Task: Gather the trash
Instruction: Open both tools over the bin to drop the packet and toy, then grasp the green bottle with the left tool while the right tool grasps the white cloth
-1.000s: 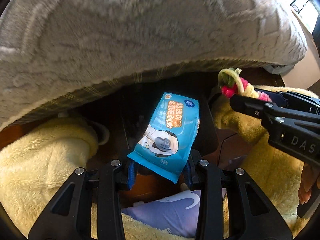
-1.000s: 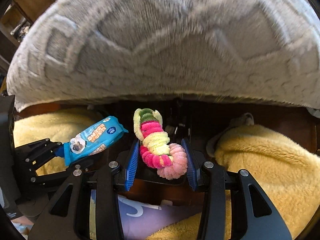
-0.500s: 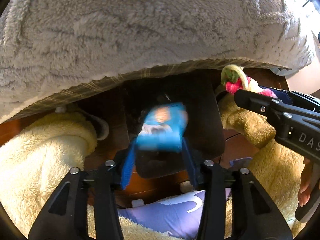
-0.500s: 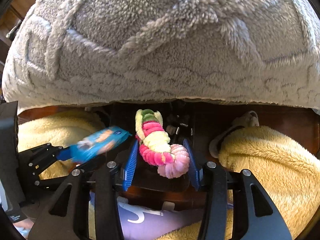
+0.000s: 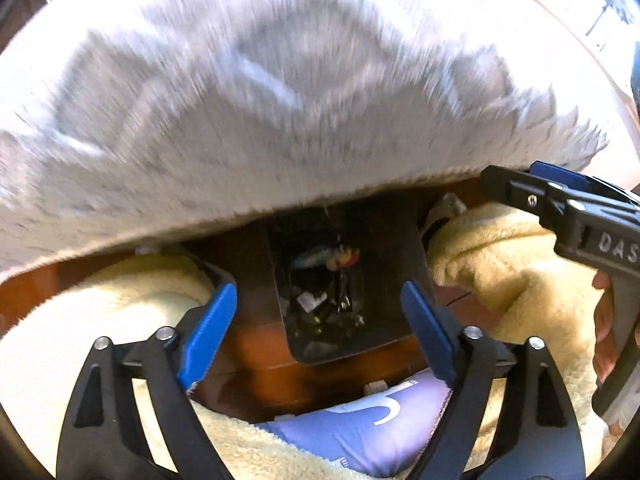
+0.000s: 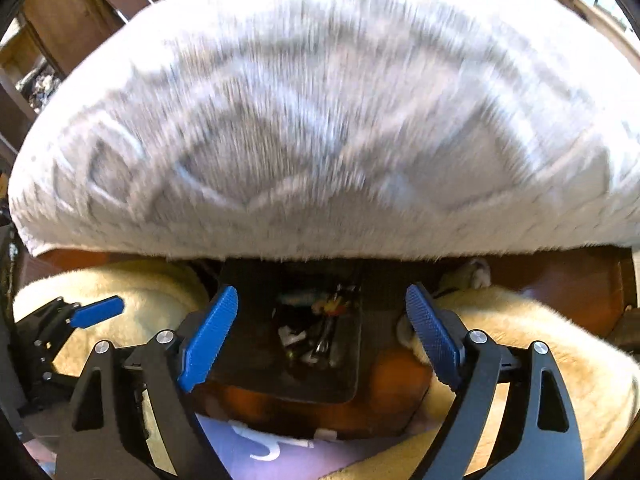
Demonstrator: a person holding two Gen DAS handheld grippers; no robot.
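Note:
A dark bin (image 5: 384, 280) stands on the floor under the edge of a grey fluffy blanket; it also shows in the right wrist view (image 6: 248, 344). Inside it lie the blue snack packet (image 5: 314, 256) and the pink-and-yellow fuzzy twist (image 5: 346, 258), blurred, among other scraps; both show in the right wrist view too, the packet (image 6: 298, 298) and the twist (image 6: 334, 306). My left gripper (image 5: 318, 312) is open and empty above the bin. My right gripper (image 6: 320, 328) is open and empty above it, and appears at the right of the left wrist view (image 5: 568, 208).
The grey blanket (image 5: 280, 100) hangs over the far side of the bin. Yellow fleece-covered legs (image 5: 92, 320) (image 5: 508, 268) flank the bin on both sides. A purple slipper (image 5: 360, 420) lies near the front. The floor is brown wood (image 6: 560, 292).
Both grippers have opened. The blue packet left my left gripper and the fuzzy twist left my right gripper; both now lie in the bin. Both views are motion-blurred.

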